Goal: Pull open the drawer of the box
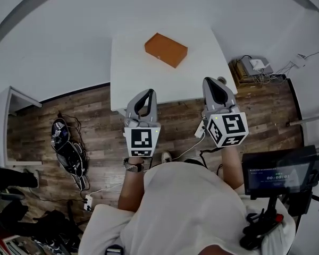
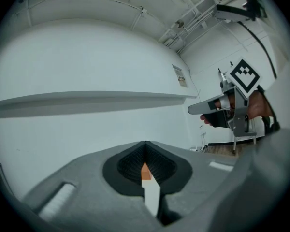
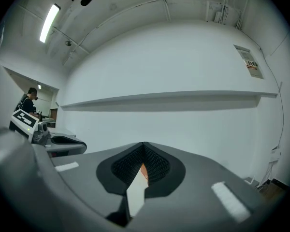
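Both handheld grippers have their jaws pressed together with nothing between them. The left gripper [image 1: 147,94] and right gripper [image 1: 212,85] are held side by side, well apart, and point nearly level across the near edge of a white table [image 1: 128,62]. From above, the left gripper shows over the near edge close to the near left corner. The right one shows close to the near right corner.

The orange-brown box [image 1: 166,49] lies well beyond them, about midway along the table and toward its far edge, turned at an angle to the edges. It appears shut. Each gripper view shows it only as a sliver of orange under the closed jaw tips. White tabletop stretches between the grippers and the box, and on to the table's left and right edges.

A white wall stands behind the far edge. Wood floor [image 1: 95,126] runs along the near and left sides, with cables and a dark bag [image 1: 64,142] well left of the table. A stack of gear [image 1: 252,70] sits just off the right edge, and a screen on a stand [image 1: 279,174] is at the person's right.
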`<state>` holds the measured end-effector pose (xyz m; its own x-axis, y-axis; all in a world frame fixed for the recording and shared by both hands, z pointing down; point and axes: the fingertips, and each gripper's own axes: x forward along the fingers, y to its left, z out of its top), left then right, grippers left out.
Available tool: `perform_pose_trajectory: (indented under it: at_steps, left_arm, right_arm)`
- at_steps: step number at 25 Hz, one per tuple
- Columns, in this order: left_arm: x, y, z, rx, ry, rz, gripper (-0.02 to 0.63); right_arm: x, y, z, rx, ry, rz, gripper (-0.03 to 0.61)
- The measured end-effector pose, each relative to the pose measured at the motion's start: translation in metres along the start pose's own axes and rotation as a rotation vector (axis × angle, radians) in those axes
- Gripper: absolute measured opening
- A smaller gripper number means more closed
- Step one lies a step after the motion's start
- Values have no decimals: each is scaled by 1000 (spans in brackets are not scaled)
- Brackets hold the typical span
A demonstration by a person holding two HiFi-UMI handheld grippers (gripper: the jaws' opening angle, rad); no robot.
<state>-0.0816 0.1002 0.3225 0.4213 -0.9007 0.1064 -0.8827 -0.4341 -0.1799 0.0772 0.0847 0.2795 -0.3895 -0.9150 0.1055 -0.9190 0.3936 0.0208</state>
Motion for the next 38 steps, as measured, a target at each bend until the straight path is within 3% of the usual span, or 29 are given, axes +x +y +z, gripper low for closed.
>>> perform_pose_trajectory:
  at_steps: [17,23,29,38]
  left_arm:
    - [19,10,-15,-13,49,-49,6]
    - [44,29,-22,-18,75,-45,6]
    - [120,52,-58,-28,151,-45,8]
    - [182,59,-97,-76,251,-95,38]
  right_arm:
    - [19,3,-6,62,18,-6,3]
    - [56,-7,-4,80,32,-3,18]
    - [133,-49,-37,132,90,-4,42]
    - [204,-85,-99,138,252,-5,61]
